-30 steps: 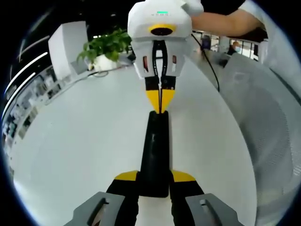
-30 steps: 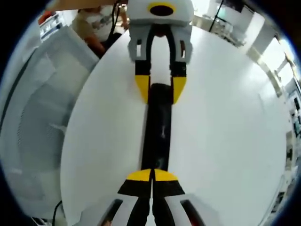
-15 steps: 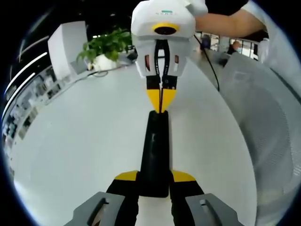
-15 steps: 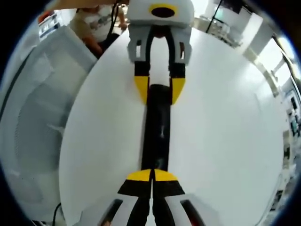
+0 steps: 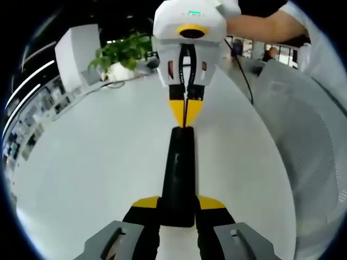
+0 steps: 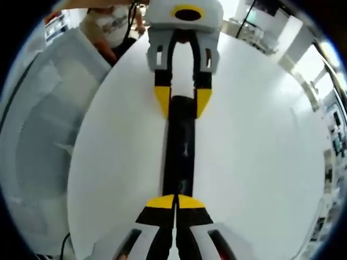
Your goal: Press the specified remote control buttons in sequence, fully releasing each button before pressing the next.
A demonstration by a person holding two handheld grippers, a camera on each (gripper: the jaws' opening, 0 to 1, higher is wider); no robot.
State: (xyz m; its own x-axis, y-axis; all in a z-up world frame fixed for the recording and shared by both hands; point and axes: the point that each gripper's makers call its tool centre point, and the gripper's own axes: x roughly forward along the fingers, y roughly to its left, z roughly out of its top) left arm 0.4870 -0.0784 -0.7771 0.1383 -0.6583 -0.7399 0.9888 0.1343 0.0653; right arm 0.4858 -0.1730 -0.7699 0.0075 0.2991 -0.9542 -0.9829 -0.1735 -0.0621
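white plastic gripper housings (image 5: 187,32) carry black jaws with yellow tips, red side slots, and a green indicator strip.

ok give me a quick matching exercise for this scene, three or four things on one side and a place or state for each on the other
Things:
1. remote control
2. left gripper
3. right gripper
4. potted plant

Places or states:
A. jaws closed together, tips at one end of the remote
B. far edge of the white table
C. lying flat between the two grippers
D. jaws on either side of the remote's end

Pairs: 1-C, 2-D, 3-A, 4-B
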